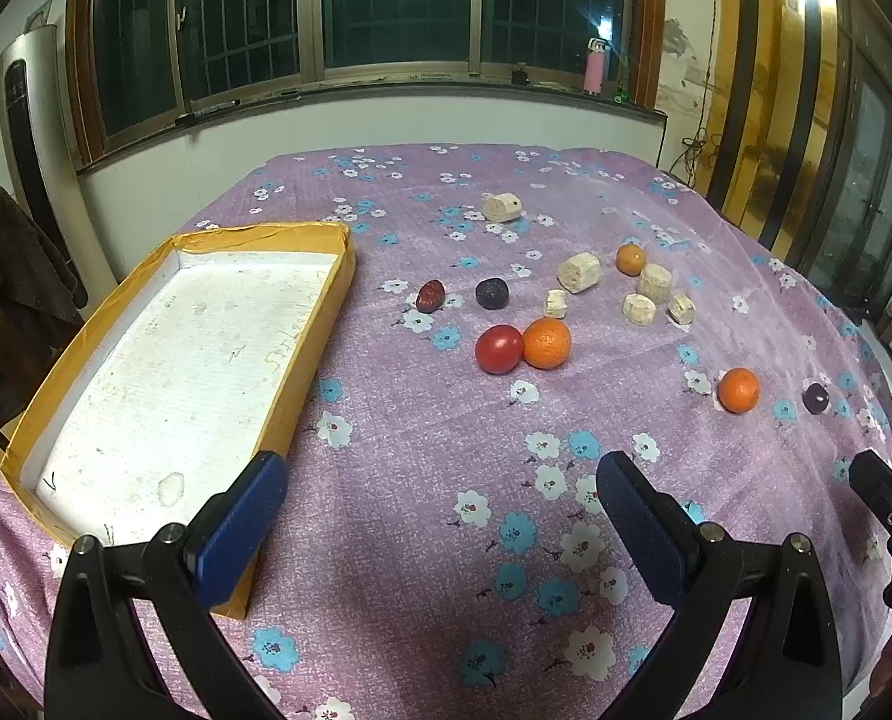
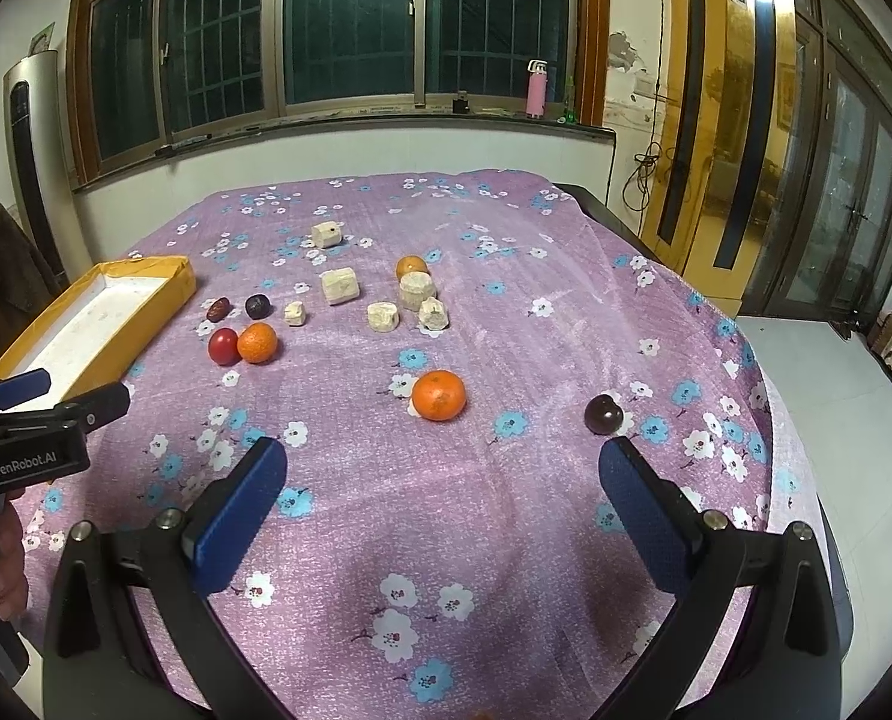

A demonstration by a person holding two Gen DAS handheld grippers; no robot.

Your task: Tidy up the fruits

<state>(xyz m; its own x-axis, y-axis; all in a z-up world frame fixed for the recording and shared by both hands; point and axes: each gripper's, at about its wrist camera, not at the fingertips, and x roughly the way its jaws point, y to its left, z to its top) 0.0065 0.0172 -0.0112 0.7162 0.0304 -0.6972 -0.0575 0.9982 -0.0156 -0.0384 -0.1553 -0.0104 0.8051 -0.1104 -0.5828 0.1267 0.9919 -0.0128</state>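
An empty yellow-rimmed white tray (image 1: 320, 324) (image 2: 179, 282) lies at the table's left. Fruits are scattered on the purple floral cloth: a red tomato (image 1: 499, 348) (image 2: 223, 346) touching an orange (image 1: 546, 342) (image 2: 257, 342), a red date (image 1: 430, 295) (image 2: 218, 309), a dark plum (image 1: 492, 293) (image 2: 257, 306), a far small orange (image 1: 630, 258) (image 2: 411, 267), a near orange (image 1: 739, 390) (image 2: 439, 395) and a dark plum (image 1: 816, 398) (image 2: 604, 414). My left gripper (image 1: 440, 510) is open and empty beside the tray's near corner. My right gripper (image 2: 440, 504) is open and empty, just short of the near orange.
Several pale cork-like chunks (image 1: 578, 273) (image 2: 417, 291) lie among the far fruits. The right gripper's body shows at the left wrist view's right edge (image 1: 890, 510); the left gripper shows at the right wrist view's left edge (image 2: 32, 420). The table's right edge drops to a white floor (image 2: 836, 396).
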